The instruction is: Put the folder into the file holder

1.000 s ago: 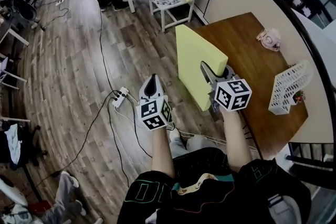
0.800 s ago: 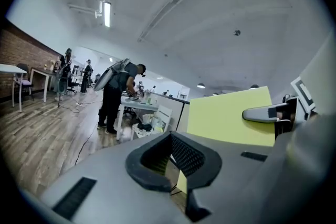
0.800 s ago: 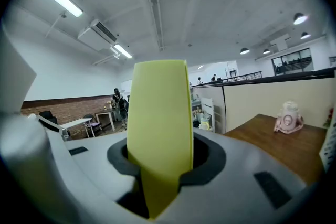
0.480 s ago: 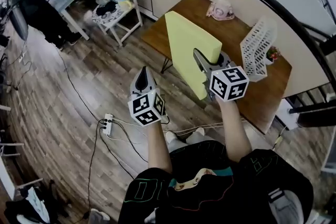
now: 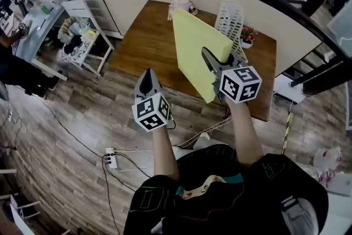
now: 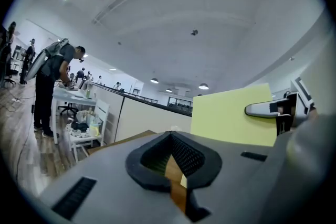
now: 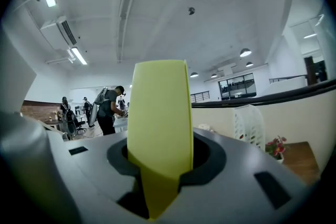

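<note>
Right gripper (image 5: 213,67) is clamped on the lower edge of the yellow folder (image 5: 195,44), holding it upright over the brown table (image 5: 146,41) at frame centre. White file holder (image 5: 230,15) stands on the table beyond it, upper centre-right. Left gripper (image 5: 147,83), jaws together, holds nothing, left of the folder.

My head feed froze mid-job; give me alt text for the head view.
The right gripper holds a flat yellow folder on edge toward a white slotted plastic file holder on the brown wooden table. The left gripper, jaws together, hovers alongside.
</note>
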Available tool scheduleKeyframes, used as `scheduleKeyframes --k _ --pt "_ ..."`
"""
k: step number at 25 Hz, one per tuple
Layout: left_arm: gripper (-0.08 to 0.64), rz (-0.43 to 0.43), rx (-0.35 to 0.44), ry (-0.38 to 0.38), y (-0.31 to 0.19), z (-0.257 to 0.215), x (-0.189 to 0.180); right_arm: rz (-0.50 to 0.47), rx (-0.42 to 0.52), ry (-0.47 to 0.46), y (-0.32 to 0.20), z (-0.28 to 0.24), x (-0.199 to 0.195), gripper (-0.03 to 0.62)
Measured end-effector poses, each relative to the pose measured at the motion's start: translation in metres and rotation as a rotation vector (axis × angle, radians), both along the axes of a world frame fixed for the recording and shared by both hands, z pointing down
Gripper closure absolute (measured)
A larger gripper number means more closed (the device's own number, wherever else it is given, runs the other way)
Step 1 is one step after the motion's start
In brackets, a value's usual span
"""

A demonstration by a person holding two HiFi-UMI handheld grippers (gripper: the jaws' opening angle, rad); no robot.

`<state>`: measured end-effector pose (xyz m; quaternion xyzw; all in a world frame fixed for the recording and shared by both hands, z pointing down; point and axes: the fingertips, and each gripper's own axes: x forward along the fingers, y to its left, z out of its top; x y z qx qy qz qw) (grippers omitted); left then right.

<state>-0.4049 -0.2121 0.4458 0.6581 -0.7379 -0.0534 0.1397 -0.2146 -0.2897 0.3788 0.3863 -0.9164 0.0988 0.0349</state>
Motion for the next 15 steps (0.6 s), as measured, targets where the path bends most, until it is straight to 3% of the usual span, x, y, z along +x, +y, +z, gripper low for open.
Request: scheduleKeyframes --k 15 --pt "0.565 0.249 0.042 -0.015 -0.072 -0.026 0.129 0.252 0.071 -0.049 -0.018 -0.041 0.149 0.436"
